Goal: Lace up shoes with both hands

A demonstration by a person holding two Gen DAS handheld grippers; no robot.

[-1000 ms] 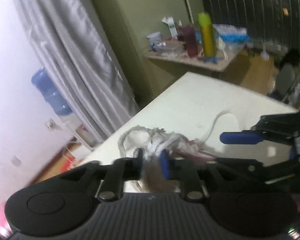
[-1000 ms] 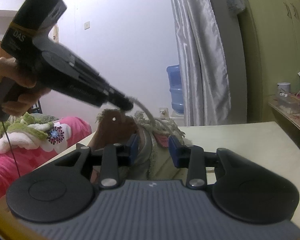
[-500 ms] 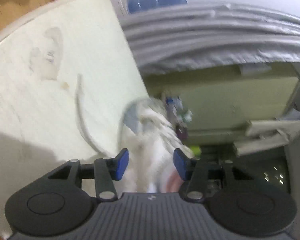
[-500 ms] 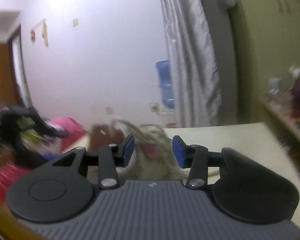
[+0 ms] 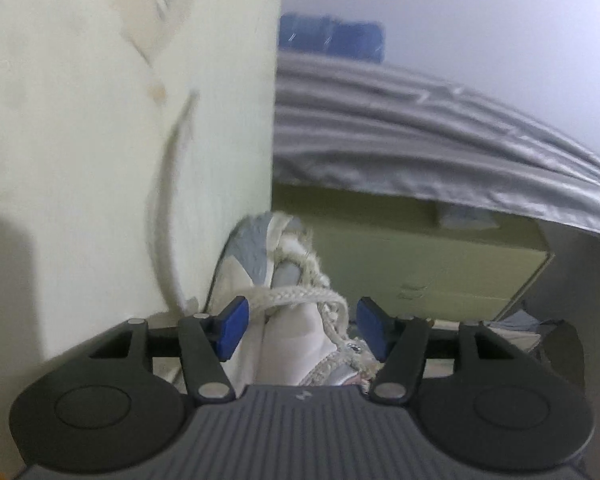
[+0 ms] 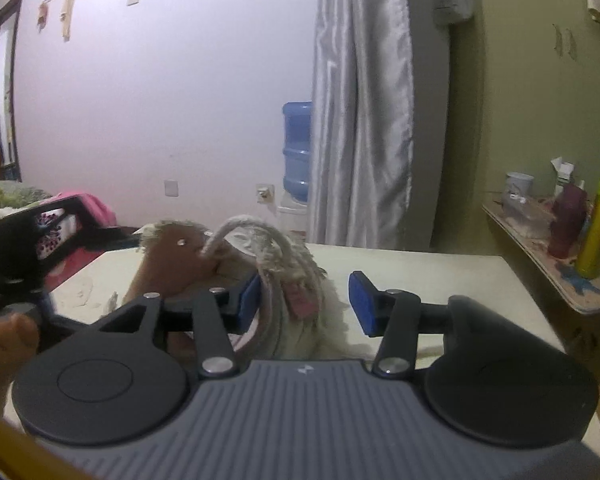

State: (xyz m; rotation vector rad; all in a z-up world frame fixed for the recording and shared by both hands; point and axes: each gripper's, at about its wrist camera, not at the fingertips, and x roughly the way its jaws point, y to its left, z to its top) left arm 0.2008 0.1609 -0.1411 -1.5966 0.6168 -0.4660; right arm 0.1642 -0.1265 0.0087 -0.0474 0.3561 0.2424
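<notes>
A white and grey shoe (image 5: 256,256) with fuzzy trim lies on the cream table (image 5: 80,160). The left wrist view is rolled on its side. My left gripper (image 5: 302,316) straddles the shoe; its jaws are opening, and a braided lace (image 5: 296,298) crosses between the pads without being pinched. A loose lace end (image 5: 164,208) trails over the table. In the right wrist view the shoe (image 6: 300,300) sits between the pads of my right gripper (image 6: 304,300), whose jaws are also opening. A lace loop (image 6: 240,228) arches over the brown tongue (image 6: 172,260). A hand (image 6: 4,336) holds the left tool.
A blue water bottle (image 6: 296,152) and a grey curtain (image 6: 360,100) stand beyond the table's far edge. A side shelf (image 6: 540,264) at the right carries bottles and cups. Pink bedding (image 6: 88,208) lies at the left.
My left gripper let go of the lace it held high, dropped to the shoe and rolled onto its side. Both grippers' jaws stand wider. The right gripper shifted slightly.
</notes>
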